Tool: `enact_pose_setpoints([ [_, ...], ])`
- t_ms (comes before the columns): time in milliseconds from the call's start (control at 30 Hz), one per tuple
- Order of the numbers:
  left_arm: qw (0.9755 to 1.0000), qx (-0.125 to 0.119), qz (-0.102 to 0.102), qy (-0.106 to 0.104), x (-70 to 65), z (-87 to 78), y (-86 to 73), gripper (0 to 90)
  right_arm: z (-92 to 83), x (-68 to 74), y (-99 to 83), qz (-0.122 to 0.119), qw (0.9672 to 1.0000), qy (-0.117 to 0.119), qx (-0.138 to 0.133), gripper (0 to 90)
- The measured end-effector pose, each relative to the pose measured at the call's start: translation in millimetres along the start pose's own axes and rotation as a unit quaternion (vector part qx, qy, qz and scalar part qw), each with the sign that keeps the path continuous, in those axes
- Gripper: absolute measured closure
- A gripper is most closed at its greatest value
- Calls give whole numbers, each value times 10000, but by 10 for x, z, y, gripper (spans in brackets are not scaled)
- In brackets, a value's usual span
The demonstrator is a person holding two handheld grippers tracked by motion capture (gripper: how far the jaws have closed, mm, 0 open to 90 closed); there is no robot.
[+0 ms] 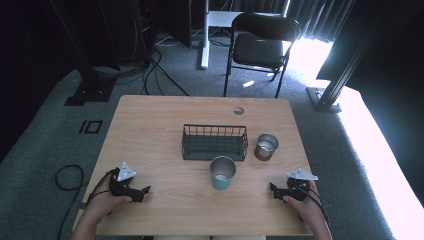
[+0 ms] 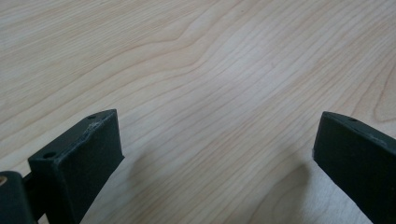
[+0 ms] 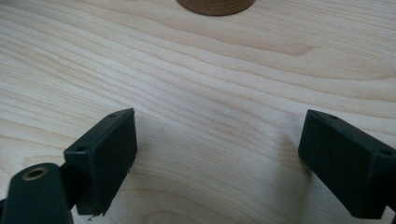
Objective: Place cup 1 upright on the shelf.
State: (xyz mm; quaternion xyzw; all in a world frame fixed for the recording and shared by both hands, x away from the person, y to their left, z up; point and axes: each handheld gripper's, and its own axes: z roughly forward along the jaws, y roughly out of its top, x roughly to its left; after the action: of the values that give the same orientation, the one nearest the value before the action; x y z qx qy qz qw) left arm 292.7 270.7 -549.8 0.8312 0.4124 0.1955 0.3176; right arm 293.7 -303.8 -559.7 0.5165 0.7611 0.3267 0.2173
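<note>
- High view: I see my left gripper [image 1: 145, 190] at the lower left of the frame, lying low on the wooden worktop [image 1: 150, 125] with a hand wrapped around its rear; the grey three-cornered plate sits on top of it.
- High view: my right gripper [image 1: 273, 188] is at the lower right, also held by a hand and resting low on the worktop, well apart from the left one.
- High view: between the two, just below the middle of the frame, stands a teal cup [image 1: 222, 173], upright and open at the top. Right behind it is a dark wire basket [image 1: 215, 142], and to the right of the basket stands a brown metal cup [image 1: 266, 146], also upright. Neither gripper touches any of them.
- Left gripper view: I look along the two black fingers [image 2: 79, 163], one at the lower left and one at the lower right of the frame. They are spread wide, released, with nothing but bare wood grain between them.
- Right gripper view: the fingers [image 3: 105, 156] are likewise spread wide and hold nothing; bare worktop lies between them. At the top edge of the frame, a little right of centre, I see the rounded base of the brown metal cup [image 3: 215, 5], well clear of the fingers.
</note>
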Motion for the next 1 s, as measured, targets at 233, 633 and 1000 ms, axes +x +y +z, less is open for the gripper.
enact_pose_setpoints([
  [233,9997,-24,181,-151,-87,46,103,20,0,0,0,1,10000,0,-1,110],
  [633,9976,-219,461,-475,-264,77,308,20,0,0,0,0,10000,-1,0,110],
  [1000,9941,-372,703,-736,-442,158,508,19,1,0,0,-13,10000,-5,-3,110],
])
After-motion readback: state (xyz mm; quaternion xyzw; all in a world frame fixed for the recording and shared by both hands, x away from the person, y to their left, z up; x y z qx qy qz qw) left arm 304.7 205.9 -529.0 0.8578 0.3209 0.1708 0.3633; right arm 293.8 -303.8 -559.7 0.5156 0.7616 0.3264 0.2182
